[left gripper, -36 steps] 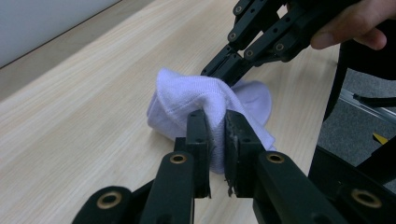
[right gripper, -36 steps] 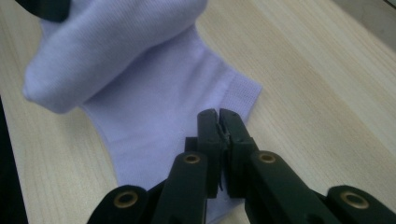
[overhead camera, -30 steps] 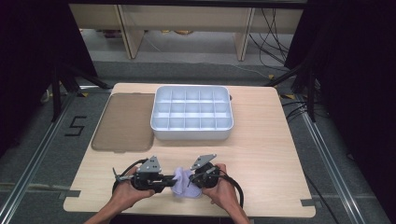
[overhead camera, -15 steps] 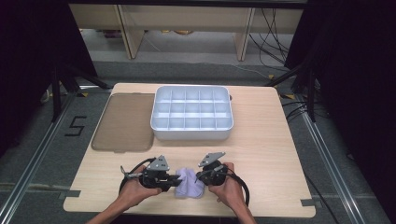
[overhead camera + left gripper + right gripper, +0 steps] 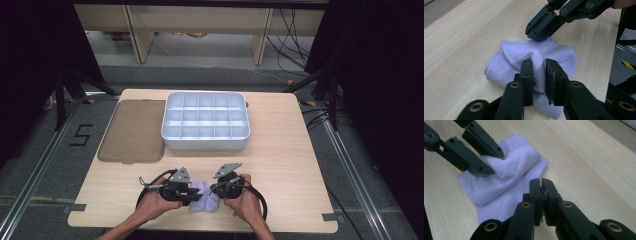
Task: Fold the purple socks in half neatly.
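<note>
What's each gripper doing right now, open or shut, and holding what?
Left gripper: jaws just been opening, a fold of the lilac sock still between them.
Right gripper: shut on the sock's edge.

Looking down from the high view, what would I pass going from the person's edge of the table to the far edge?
Lilac cloth between the two hand-held grippers → bare table → white compartment tray, with the brown lid lying flat to its left.
</note>
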A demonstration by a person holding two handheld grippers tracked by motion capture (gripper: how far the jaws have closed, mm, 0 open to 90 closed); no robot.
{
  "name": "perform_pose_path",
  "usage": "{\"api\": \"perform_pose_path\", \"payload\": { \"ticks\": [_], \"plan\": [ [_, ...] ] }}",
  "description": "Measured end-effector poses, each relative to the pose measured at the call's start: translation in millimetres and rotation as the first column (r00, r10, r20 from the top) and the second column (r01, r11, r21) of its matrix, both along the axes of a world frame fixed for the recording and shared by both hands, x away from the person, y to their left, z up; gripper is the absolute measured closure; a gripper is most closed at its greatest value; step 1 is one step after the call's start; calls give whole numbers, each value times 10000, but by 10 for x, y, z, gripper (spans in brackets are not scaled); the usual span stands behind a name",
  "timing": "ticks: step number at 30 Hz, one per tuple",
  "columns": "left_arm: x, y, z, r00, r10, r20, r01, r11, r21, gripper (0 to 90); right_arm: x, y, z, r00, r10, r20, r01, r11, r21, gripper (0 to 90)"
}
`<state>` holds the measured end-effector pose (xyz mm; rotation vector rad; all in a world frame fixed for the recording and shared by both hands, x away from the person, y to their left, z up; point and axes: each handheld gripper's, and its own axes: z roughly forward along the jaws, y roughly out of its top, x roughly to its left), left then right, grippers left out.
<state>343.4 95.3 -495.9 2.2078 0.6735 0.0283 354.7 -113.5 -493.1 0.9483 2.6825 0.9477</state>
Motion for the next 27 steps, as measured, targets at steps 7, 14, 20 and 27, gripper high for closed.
{"api": "perform_pose_path", "payload": {
  "ticks": [7, 14, 20, 27],
  "plan": [
    [1, 2, 30, 9997, -264, -14, 264, 9996, -92, 575, 21, -40, 43, 9991, 174, 389, -184, 9995, 256, 864],
    [-37, 170, 167, 10000, 5, 16, -4, 9980, -638, 480, 9, -106, 164, 9988, 73, 486, -103, 9980, 620, 861],
    [-113, 473, 197, 9994, 298, 196, -281, 9962, -819, 488, -41, -62, 242, 9963, 166, 849, -242, 9956, 901, 866],
    [-175, 718, 140, 9977, 567, 370, -535, 9952, -825, 596, -97, 20, 344, 9941, 421, 1004, -522, 9936, 999, 870]
  ]
}}
